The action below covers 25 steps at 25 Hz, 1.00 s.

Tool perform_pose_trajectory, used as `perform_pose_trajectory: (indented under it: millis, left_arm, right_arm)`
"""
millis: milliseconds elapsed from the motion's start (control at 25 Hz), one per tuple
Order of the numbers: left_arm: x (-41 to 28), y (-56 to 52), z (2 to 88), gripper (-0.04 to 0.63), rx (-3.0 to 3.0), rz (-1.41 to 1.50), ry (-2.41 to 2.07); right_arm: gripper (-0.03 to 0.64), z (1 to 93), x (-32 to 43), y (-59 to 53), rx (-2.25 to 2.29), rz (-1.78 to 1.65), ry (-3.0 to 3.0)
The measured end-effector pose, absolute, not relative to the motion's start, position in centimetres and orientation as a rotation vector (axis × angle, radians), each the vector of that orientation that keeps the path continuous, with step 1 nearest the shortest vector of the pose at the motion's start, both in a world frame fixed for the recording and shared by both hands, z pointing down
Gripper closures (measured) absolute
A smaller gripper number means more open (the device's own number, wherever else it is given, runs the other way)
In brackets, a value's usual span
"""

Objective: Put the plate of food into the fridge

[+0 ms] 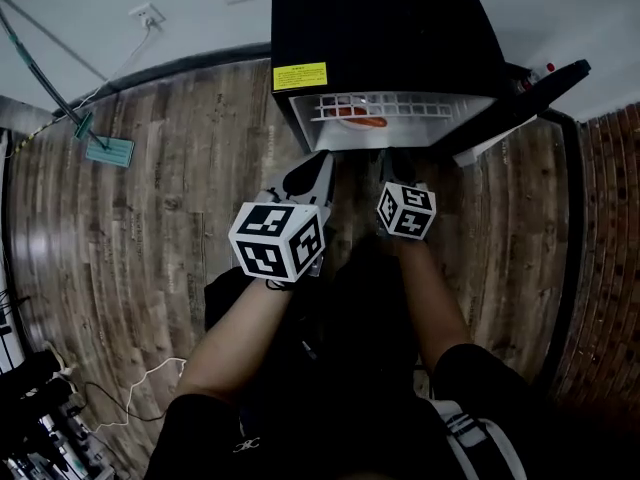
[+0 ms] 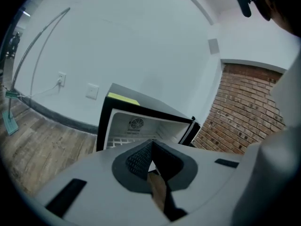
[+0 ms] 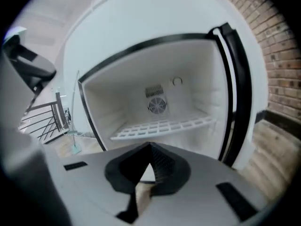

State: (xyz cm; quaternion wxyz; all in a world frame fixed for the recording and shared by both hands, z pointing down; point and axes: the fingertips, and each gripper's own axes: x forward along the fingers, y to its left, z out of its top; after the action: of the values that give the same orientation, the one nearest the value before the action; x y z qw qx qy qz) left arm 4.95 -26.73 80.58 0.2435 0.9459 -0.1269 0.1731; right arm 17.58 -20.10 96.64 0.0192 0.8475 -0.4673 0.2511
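Note:
A small black fridge (image 1: 380, 28) stands open on the wooden floor, its door (image 1: 530, 103) swung out to the right. Through its white wire shelf (image 1: 400, 108) I see orange food on a plate (image 1: 357, 119) inside. Both grippers hang just in front of the opening and hold nothing. My left gripper (image 1: 312, 173) is shut, its tips meeting (image 2: 151, 144). To its right my right gripper (image 1: 400, 166) is shut too, pointing into the white interior (image 3: 160, 93) below the shelf (image 3: 162, 126). The plate is not visible in either gripper view.
A green flat tool on a long handle (image 1: 108, 150) lies on the floor at the left by the wall. Cables and gear (image 1: 40, 408) crowd the near left corner. A brick wall (image 1: 610, 218) stands right of the fridge door. The person's knees are below the grippers.

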Motion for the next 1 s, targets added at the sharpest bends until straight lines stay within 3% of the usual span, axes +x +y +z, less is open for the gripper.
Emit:
perform_pose_trajectory:
  millis: [440,1000]
  left_arm:
    - [9.8,-26.1,72.5,0.598,2.86,0.422,-0.264]
    - [10.8,-19.5,31.2,0.598,2.937,0.405,-0.063]
  right_arm:
    - [0.604,73.6,16.5,-18.7,2.734,0.474,-1.474]
    - [0.604,30.2,15.5,-14.5,2.829,0.428,-1.459]
